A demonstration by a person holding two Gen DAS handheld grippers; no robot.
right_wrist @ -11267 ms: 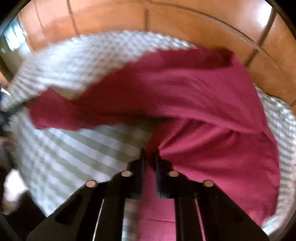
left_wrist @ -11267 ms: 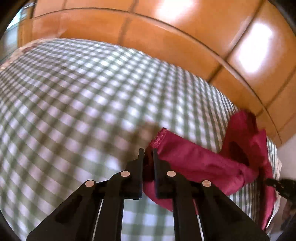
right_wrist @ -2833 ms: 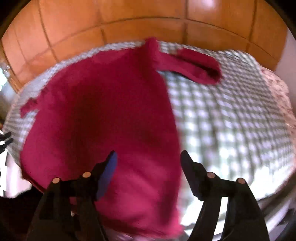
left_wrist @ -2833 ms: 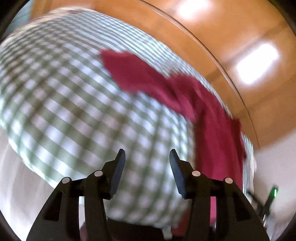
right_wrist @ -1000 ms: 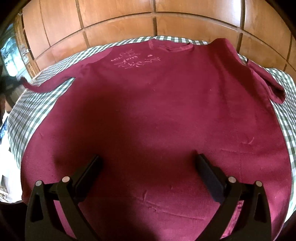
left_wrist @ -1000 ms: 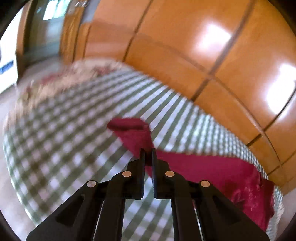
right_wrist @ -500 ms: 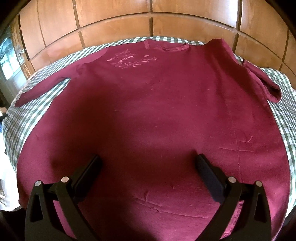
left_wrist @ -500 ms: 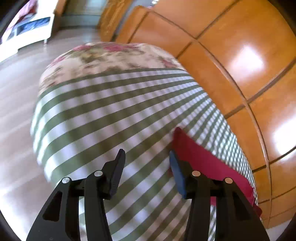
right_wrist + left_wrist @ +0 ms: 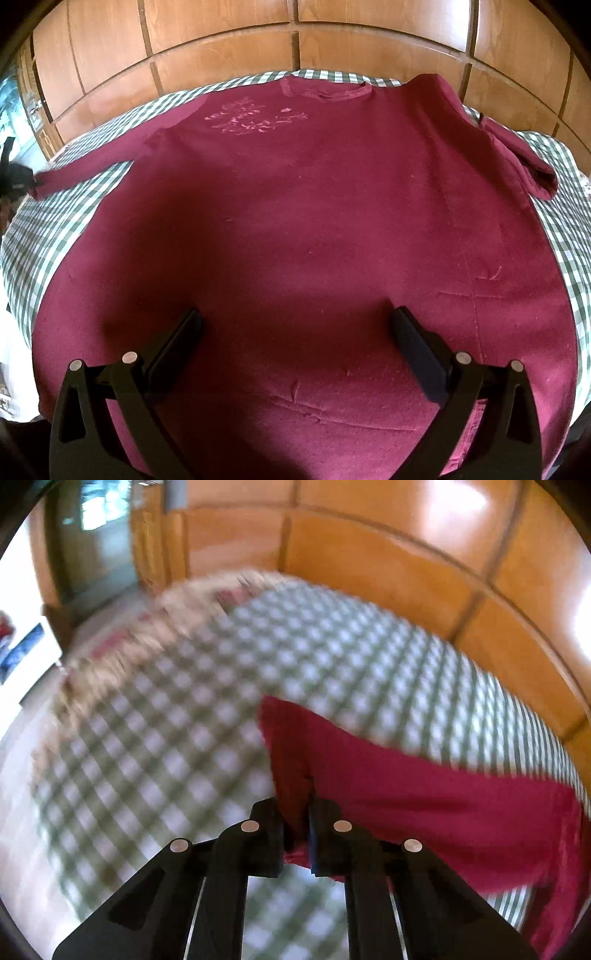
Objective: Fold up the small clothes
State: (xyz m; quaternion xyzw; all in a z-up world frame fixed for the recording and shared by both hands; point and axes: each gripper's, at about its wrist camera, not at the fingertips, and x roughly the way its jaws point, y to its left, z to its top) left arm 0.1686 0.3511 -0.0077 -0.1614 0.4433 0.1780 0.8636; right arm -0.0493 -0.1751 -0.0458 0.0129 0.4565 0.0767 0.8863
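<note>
A dark red long-sleeved shirt (image 9: pixel 314 229) lies spread flat, front up, on a green-and-white checked cloth (image 9: pixel 44 229) that covers the table, with wooden wall panels (image 9: pixel 221 40) behind it. Its collar points away from the right wrist camera, a pale printed design sits on the chest, one sleeve stretches straight out to the left and the other sleeve (image 9: pixel 517 158) lies bent near the right shoulder. The left gripper (image 9: pixel 297 823) has its fingers pinched tight on the end of the outstretched sleeve (image 9: pixel 369 775), which runs from the jaws toward the shirt body; this view is blurred. The right gripper (image 9: pixel 295 332) hovers over the lower middle of the shirt with its fingers spread wide, holding nothing. The shirt looks laid out and ready, so the step in hand seems to be the first fold: bringing the left sleeve in across the body. That calls for carrying the pinched cuff over the chest and laying it down flat, without dragging the shoulder or wrinkling the front. The bent right sleeve probably needs straightening before its own fold.
</note>
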